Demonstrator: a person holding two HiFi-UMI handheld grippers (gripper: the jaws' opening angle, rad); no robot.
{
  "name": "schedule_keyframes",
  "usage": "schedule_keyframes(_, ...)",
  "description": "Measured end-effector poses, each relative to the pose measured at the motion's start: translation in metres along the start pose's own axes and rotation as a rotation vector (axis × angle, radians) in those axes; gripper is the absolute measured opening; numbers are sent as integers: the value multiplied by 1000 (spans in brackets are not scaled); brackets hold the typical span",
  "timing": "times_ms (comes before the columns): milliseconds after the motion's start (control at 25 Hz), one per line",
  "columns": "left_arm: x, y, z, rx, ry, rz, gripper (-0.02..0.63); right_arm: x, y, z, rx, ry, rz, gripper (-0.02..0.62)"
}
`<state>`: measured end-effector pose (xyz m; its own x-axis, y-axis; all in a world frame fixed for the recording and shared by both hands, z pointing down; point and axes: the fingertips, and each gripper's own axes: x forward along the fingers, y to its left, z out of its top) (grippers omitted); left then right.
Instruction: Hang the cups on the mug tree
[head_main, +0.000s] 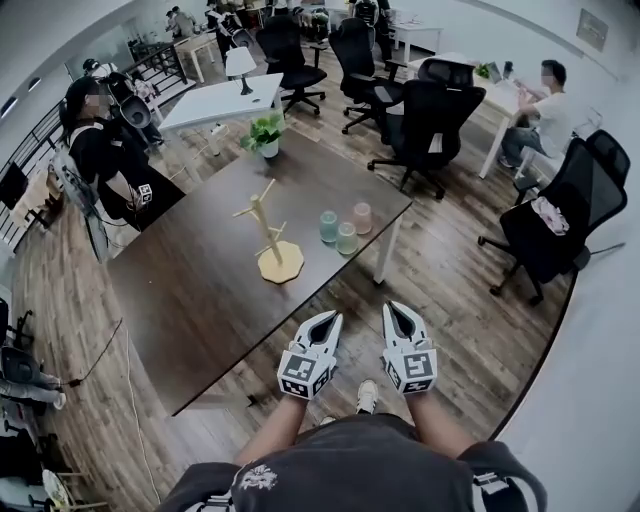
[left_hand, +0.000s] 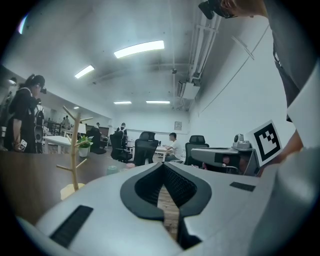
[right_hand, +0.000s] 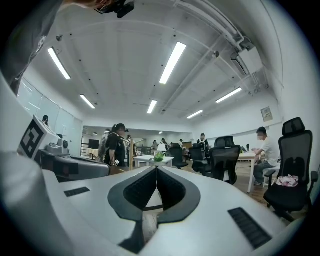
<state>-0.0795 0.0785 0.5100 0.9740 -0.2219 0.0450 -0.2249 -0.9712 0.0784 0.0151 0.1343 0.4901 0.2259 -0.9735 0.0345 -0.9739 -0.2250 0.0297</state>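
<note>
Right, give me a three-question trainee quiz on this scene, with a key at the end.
1. True or false: a cup already hangs on the mug tree.
2. How many cups stand on the table, to the right of the tree in the head view? A) two B) three C) five
3. Fill in: the left tongs and the right tongs are both ____ (open or shut), with nothing in them.

Key: 1 false; 2 B; 3 shut.
</note>
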Motion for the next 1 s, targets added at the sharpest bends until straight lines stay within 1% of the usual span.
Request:
schedule_keyframes(240,43,13,1,10,7,23,8,34,-32,-3,13,-1,31,26)
schedule_keyframes(480,77,20,0,17,11,56,8,54,-62,-5,14,-15,64,26)
schedule_keyframes(640,94,23,-7,13,19,87,8,65,-80,-14,11,-8,88,26)
schedule_keyframes(800,99,27,-9,2,27,118,8,69,-86,-21,24,10,116,26)
schedule_keyframes(1000,106,35,-4,5,42,142,8,84,-88,-16,37,20,159,26)
